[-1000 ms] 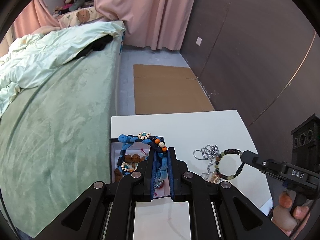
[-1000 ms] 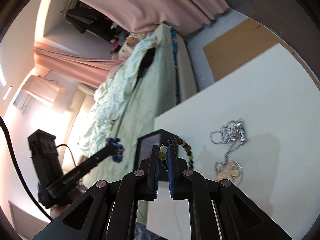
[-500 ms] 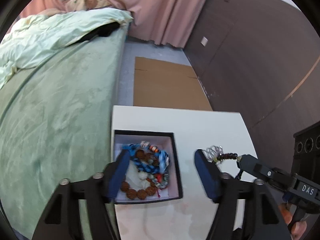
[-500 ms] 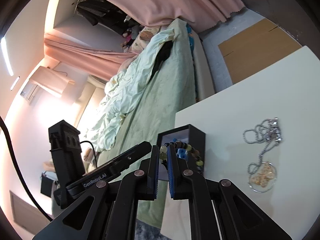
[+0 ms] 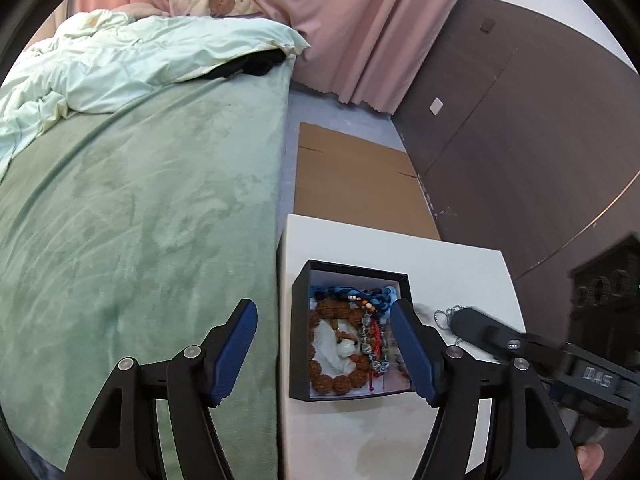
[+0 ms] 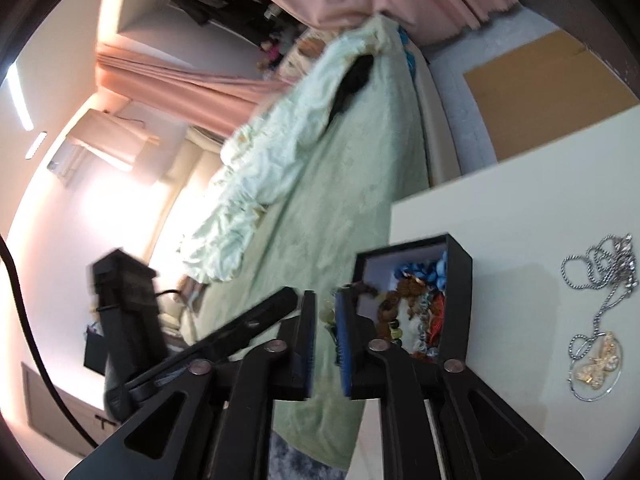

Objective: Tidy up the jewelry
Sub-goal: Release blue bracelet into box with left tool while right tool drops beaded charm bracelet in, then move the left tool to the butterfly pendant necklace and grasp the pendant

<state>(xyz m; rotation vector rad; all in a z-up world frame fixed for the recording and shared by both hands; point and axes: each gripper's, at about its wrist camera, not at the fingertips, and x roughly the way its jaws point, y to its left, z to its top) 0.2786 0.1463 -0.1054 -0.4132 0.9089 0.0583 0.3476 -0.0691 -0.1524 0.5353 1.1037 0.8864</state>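
Note:
A black jewelry box (image 5: 299, 320) sits on the white table (image 5: 452, 268) by the bed. It holds a blue braided bracelet (image 5: 352, 294), brown bead bracelets (image 5: 340, 382) and other pieces. My left gripper (image 5: 324, 340) is open and empty above the box's left wall. My right gripper (image 6: 325, 316) is shut on a green and dark bead bracelet (image 6: 327, 315) just left of the box (image 6: 460, 300). A silver chain necklace with a gold pendant (image 6: 598, 360) lies on the table to the right.
A bed with a green cover (image 5: 140, 220) runs along the table's left edge. Flat cardboard (image 5: 352, 184) lies on the floor beyond the table. A dark wall (image 5: 520, 140) stands to the right.
My left gripper opened and dropped the blue braided bracelet into the box, then drew back left. My right gripper carried the bead bracelet from the table over toward the box.

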